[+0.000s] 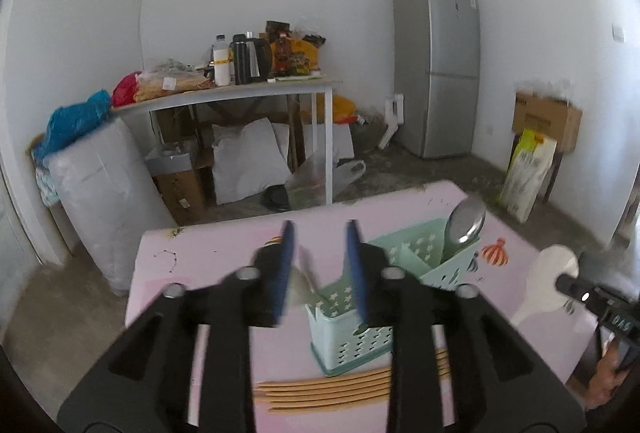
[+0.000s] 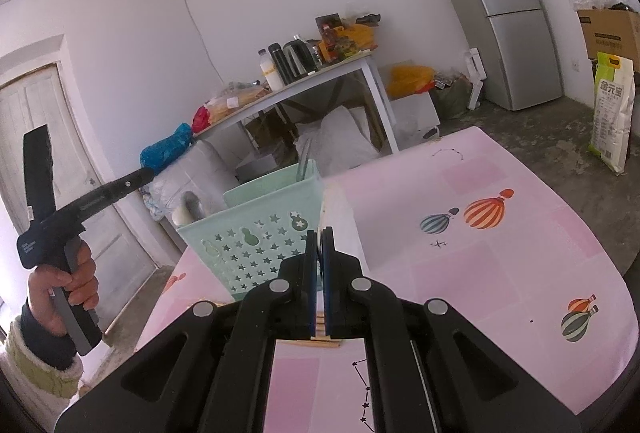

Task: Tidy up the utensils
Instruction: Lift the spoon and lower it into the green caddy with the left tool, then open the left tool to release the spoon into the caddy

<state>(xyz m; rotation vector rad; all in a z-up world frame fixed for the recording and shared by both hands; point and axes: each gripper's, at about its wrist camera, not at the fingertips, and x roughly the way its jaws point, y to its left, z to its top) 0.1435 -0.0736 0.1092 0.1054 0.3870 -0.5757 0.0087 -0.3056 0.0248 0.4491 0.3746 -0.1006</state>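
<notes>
The pink counter [image 2: 500, 273] with its printed hot-air balloons carries everything the task needs. On it stands the mint-green plastic caddy [image 1: 352, 329] with star-shaped cut-outs and inner dividers; a large shiny metal spoon [image 1: 466, 223] already stands bowl-up in its far compartment. A row of light wooden chopsticks [image 1: 324, 391] lies flat on the counter just in front of the caddy, not yet sorted.

The left tool [image 1: 320, 269] hangs above the caddy's near compartment with its blue pads parted and nothing pressed between them; a blurred pale shape sits low between them, too smeared to name. The right tool [image 2: 319, 273], beside the caddy wall, is clenched on a white flat-handled spatula [image 1: 548, 281], whose rounded head shows at the right of the left wrist view.

My reading: the sorting is partway through, and the step in hand is getting the white spatula into the caddy. That calls for lifting it over the rim, tipping it upright and letting go into a free compartment; the chopsticks would then need gathering.
</notes>
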